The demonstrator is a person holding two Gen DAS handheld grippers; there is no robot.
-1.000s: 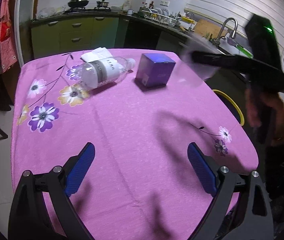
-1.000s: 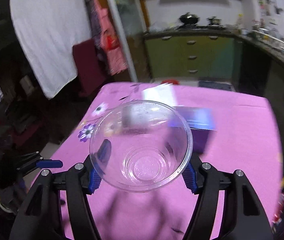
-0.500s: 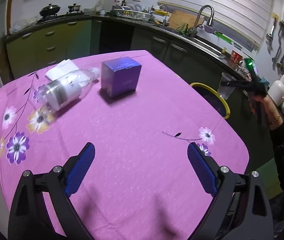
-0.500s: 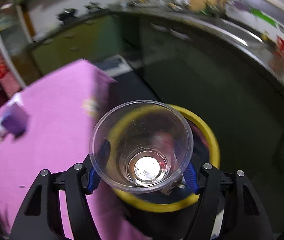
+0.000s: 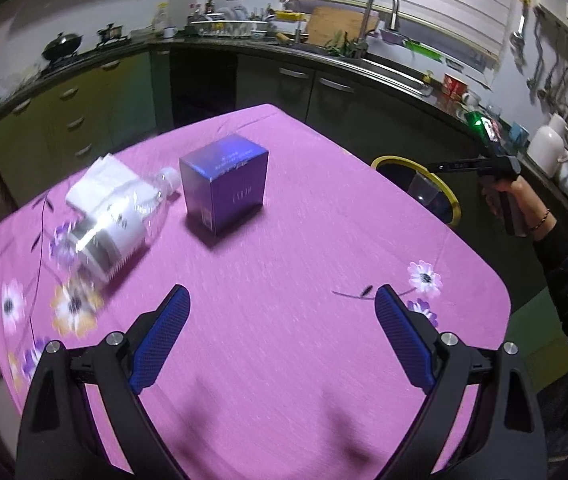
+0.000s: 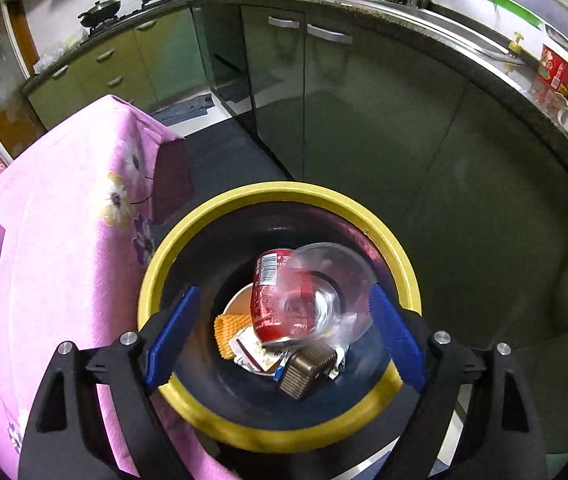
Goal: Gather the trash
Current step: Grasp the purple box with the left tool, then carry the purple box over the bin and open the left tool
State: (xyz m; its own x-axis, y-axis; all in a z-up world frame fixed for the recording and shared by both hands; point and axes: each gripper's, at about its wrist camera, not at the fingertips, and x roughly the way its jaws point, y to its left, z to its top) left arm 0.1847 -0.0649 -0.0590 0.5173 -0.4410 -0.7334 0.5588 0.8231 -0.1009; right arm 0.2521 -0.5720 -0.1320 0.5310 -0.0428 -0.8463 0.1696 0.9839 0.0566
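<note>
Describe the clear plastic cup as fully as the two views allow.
The clear plastic cup is see-through, thin-walled and tapered from a wide round rim to a small flat base. It looks empty and is blurred. It sits tilted inside the yellow-rimmed bin, over a red can, free of the right gripper, whose blue pads stand open on either side. Whether it rests on the can cannot be told. The left wrist view shows it below the gripper at the bin's mouth.

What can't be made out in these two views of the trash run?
- Left wrist view: the label on the plastic bottle is smeared by motion blur.
- Left wrist view: the print on the purple box is too small to read.
- Right wrist view: the trash under the red can in the yellow-rimmed bin is covered; the clear cup is blurred.
</note>
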